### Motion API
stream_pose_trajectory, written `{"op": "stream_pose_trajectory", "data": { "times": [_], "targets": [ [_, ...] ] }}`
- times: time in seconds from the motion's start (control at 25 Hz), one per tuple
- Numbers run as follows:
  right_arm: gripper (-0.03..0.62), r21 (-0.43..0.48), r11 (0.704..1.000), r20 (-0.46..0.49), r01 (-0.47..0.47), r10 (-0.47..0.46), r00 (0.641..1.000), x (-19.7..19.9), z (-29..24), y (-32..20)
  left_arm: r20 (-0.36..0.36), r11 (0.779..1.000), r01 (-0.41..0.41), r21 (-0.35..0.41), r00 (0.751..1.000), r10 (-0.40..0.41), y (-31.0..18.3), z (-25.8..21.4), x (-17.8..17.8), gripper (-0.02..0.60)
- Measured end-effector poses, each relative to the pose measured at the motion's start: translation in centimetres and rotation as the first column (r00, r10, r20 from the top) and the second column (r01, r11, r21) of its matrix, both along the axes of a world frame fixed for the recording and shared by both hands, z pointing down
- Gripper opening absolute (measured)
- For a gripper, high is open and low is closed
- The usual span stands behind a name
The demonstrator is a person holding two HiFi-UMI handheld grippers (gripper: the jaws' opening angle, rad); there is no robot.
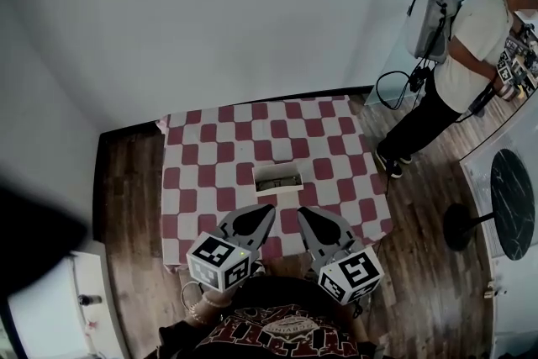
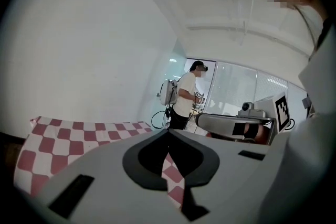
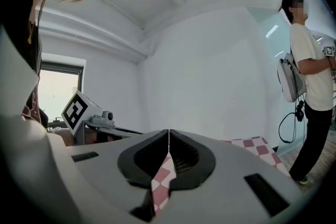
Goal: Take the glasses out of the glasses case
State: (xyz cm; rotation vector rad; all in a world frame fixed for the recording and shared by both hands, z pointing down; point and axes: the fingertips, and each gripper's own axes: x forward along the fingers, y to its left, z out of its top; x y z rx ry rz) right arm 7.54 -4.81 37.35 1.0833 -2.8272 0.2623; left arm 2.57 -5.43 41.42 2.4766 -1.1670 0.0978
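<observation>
1. Left gripper (image 1: pixel 266 212) and right gripper (image 1: pixel 303 213) are hovering over the table's (image 1: pixel 210 149) near edge, jaws pressed together and holding nothing.
2. Glasses case (image 1: pixel 277 178) is lying just beyond them, centred near that edge.
3. Likely best: opening one claw first, steadying the case, then pinching the frame gently.

Red-and-white checkered tablecloth (image 1: pixel 210 172); bystander (image 1: pixel 464 55) with grey backpack (image 1: pixel 427 21) on wooden floor (image 1: pixel 420 265).
</observation>
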Motion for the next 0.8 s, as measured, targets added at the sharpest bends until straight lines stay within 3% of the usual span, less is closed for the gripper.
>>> {"op": "stream_pose_trajectory", "data": {
  "times": [0.4, 0.8],
  "targets": [
    [0.02, -0.018, 0.999, -0.031, -0.038, 0.038, 0.999, -0.6, 1.0, -1.1, 0.0, 1.0, -0.021, -0.02, 1.0, 0.021, -0.9, 0.7, -1.9, -0.002],
    [0.02, -0.025, 1.0, -0.041, 0.014, -0.015, 0.999, 0.4, 1.0, -3.9, -0.005, 0.999, 0.045, -0.018, 0.999, -0.045, -2.3, 0.8, -1.5, -0.002]
  ]
}}
